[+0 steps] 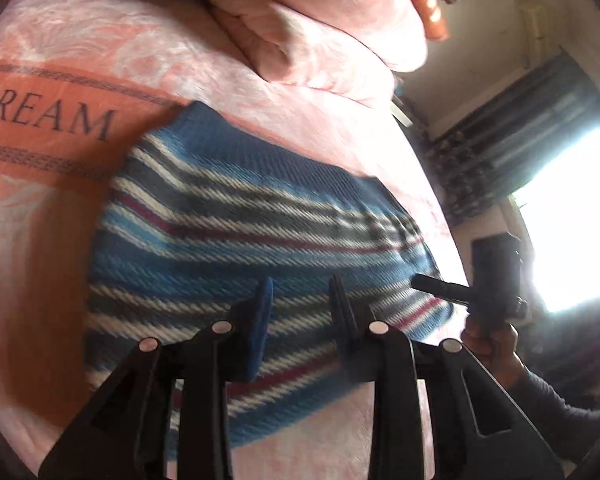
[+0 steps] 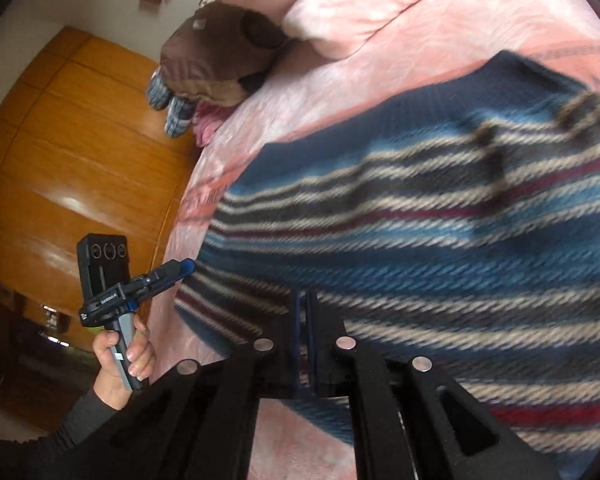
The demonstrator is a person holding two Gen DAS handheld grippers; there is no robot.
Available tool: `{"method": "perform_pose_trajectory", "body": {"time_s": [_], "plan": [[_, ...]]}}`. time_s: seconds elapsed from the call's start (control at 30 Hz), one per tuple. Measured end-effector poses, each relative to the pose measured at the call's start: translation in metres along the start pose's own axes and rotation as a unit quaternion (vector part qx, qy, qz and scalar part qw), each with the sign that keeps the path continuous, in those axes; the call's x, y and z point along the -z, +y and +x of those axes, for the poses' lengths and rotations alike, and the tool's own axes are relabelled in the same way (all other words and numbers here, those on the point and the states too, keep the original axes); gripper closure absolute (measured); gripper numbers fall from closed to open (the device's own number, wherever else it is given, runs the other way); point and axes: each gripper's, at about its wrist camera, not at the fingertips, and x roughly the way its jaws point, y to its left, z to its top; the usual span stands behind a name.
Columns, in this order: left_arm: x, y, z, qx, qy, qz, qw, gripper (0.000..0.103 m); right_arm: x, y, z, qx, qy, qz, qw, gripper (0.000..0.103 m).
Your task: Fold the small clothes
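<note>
**Striped knit spread on the pink bed, both grippers above its near edge**

In the left wrist view, a pink bedspread [image 1: 80,52] printed with the word "DREAM" is seen at the left, with a folded pink quilt [image 1: 320,20] further along at the head of the bed. A striped knitted garment [image 1: 240,216], in blue, white, grey and maroon bands, is laid flat on the bedspread, filling the middle of the view. The left gripper [image 1: 302,312] is held over the garment's near portion; its fingers [image 1: 264,304] are set clearly apart, and nothing is gripped between them. At the right, a dark patterned curtain [image 1: 512,136] hangs beside a bright window, and the right gripper [image 1: 424,282] is seen at the garment's right edge, carried by a hand [image 1: 492,344] in a dark sleeve.

In the right wrist view, a wooden wardrobe [image 2: 72,152] fills the left side, and the left gripper is seen again at the garment's left edge, its handle held by the other hand [image 2: 120,364]. A brown pillow [image 2: 216,56] lies near the top. The right gripper's fingers are brought almost together above the garment's near edge, a narrow slit remaining between the pads. No cloth appears to be pinched, though motion blur makes this uncertain.
</note>
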Motion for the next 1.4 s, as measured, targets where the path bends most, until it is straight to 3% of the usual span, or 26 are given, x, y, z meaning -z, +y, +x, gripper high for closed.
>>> {"method": "perform_pose_trajectory", "body": {"time_s": [0.03, 0.1, 0.13, 0.2, 0.23, 0.27, 0.3, 0.4, 0.5, 0.57, 0.6, 0.63, 0.67, 0.73, 0.8, 0.83, 0.87, 0.9, 0.93, 0.97, 1.07, 1.13, 1.2, 1.4], "plan": [[0.008, 0.0, 0.011, -0.005, 0.019, 0.002, 0.9998, 0.074, 0.004, 0.001, 0.015, -0.001, 0.012, 0.002, 1.0, 0.099], [0.018, 0.014, 0.032, -0.032, 0.044, -0.012, 0.9985, 0.085, 0.011, -0.009, 0.045, 0.038, 0.032, 0.018, 0.999, 0.103], [0.019, 0.024, 0.036, -0.035, 0.042, -0.028, 0.9981, 0.093, 0.015, -0.016, 0.051, 0.038, 0.028, 0.022, 0.999, 0.103], [0.018, 0.036, 0.035, -0.023, 0.033, -0.061, 0.9973, 0.093, 0.014, -0.019, 0.047, 0.025, 0.026, 0.04, 0.999, 0.103], [0.016, 0.032, 0.032, -0.026, 0.031, -0.06, 0.9974, 0.09, 0.013, -0.014, 0.04, 0.021, 0.027, 0.041, 0.999, 0.1], [0.016, 0.025, 0.027, -0.019, 0.03, -0.054, 0.9979, 0.078, 0.014, -0.007, 0.029, 0.019, 0.021, 0.033, 0.999, 0.094], [0.017, 0.019, 0.02, 0.0, 0.026, -0.05, 0.9984, 0.074, 0.016, -0.004, 0.013, 0.012, 0.011, 0.027, 1.0, 0.093], [0.032, 0.003, 0.002, 0.028, 0.018, -0.029, 0.999, 0.071, 0.032, -0.021, -0.036, 0.015, -0.011, 0.038, 0.999, 0.093], [0.047, 0.024, 0.014, -0.008, 0.043, -0.045, 0.998, 0.073, 0.048, -0.068, -0.071, 0.058, -0.031, 0.093, 0.993, 0.097], [0.058, 0.04, 0.023, -0.025, 0.055, -0.056, 0.9966, 0.09, 0.057, -0.095, -0.075, 0.062, -0.018, 0.123, 0.99, 0.103], [0.059, 0.042, 0.024, -0.027, 0.053, -0.058, 0.9965, 0.09, 0.06, -0.1, -0.077, 0.057, -0.016, 0.131, 0.99, 0.103], [0.058, 0.042, 0.021, -0.02, 0.051, -0.067, 0.9962, 0.082, 0.06, -0.096, -0.082, 0.06, -0.019, 0.129, 0.99, 0.103], [0.057, 0.038, 0.014, -0.007, 0.045, -0.073, 0.9963, 0.068, 0.059, -0.089, -0.091, 0.061, -0.031, 0.121, 0.99, 0.1], [0.056, 0.028, -0.004, 0.011, 0.018, -0.067, 0.9975, 0.058, 0.06, -0.086, -0.113, 0.054, -0.064, 0.119, 0.989, 0.092], [0.059, 0.031, -0.014, -0.006, 0.013, -0.067, 0.9977, 0.057, 0.063, -0.1, -0.126, 0.076, -0.086, 0.131, 0.985, 0.097], [0.061, 0.04, -0.012, -0.027, 0.024, -0.07, 0.9969, 0.063, 0.064, -0.109, -0.125, 0.094, -0.083, 0.142, 0.982, 0.101], [0.065, 0.05, -0.008, -0.035, 0.037, -0.079, 0.9956, 0.075, 0.065, -0.118, -0.121, 0.098, -0.076, 0.15, 0.981, 0.103], [0.067, 0.057, -0.005, -0.037, 0.045, -0.087, 0.9945, 0.077, 0.065, -0.121, -0.119, 0.097, -0.074, 0.15, 0.981, 0.103], [0.067, 0.06, -0.005, -0.034, 0.048, -0.091, 0.9942, 0.077, 0.062, -0.116, -0.12, 0.102, -0.072, 0.146, 0.981, 0.103], [0.065, 0.06, -0.007, -0.028, 0.051, -0.095, 0.9938, 0.07, 0.06, -0.107, -0.123, 0.107, -0.076, 0.137, 0.982, 0.101], [0.05, 0.057, -0.032, 0.01, 0.037, -0.099, 0.9944, 0.048, 0.057, -0.062, -0.137, 0.168, -0.096, 0.079, 0.978, 0.087], [0.038, 0.056, -0.06, 0.016, 0.009, -0.096, 0.9952, 0.029, 0.061, -0.021, -0.134, 0.232, -0.09, 0.008, 0.969, 0.069], [0.021, 0.063, -0.08, 0.002, -0.008, -0.109, 0.9941, 0.017, 0.074, 0.016, -0.122, 0.279, -0.083, -0.057, 0.955, 0.031], [-0.026, 0.105, -0.07, -0.056, 0.042, -0.155, 0.9854, 0.014, 0.133, 0.088, -0.026, 0.327, 0.013, -0.199, 0.924, 0.029]]}}
